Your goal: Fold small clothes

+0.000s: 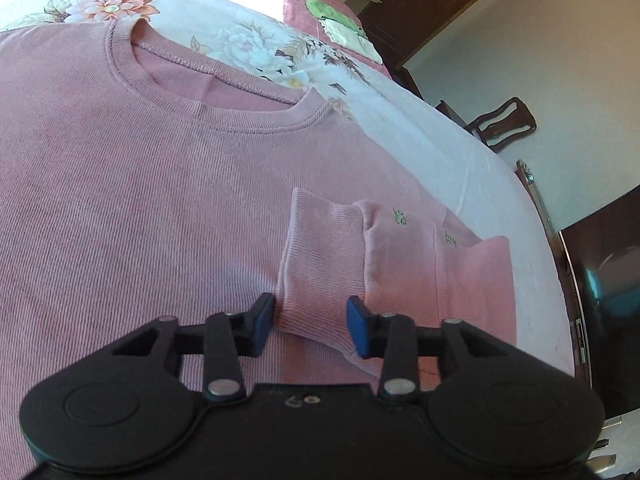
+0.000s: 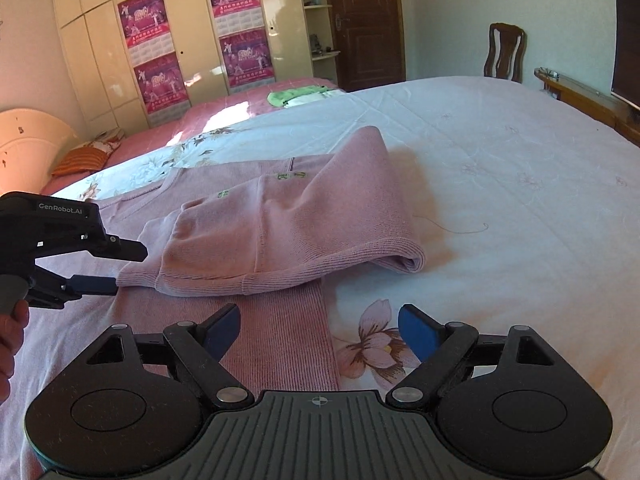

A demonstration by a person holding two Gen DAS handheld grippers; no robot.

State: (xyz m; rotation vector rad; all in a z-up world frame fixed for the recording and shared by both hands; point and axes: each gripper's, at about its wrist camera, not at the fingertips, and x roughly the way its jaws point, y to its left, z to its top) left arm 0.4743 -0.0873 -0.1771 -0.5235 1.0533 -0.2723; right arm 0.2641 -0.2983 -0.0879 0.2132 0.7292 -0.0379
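A pink ribbed sweater (image 1: 140,208) lies flat on the bed, neckline toward the headboard, one sleeve (image 2: 280,236) folded across its body.

The pink sweater (image 1: 140,208) is cut off by the left wrist view's edge at 9 o'clock. Its hem is hidden at 6 o'clock behind the left gripper (image 1: 311,322). The hand (image 2: 10,340) is cut off at 9 o'clock in the right wrist view. The embroidered green marks (image 2: 290,176) are too small to be read.
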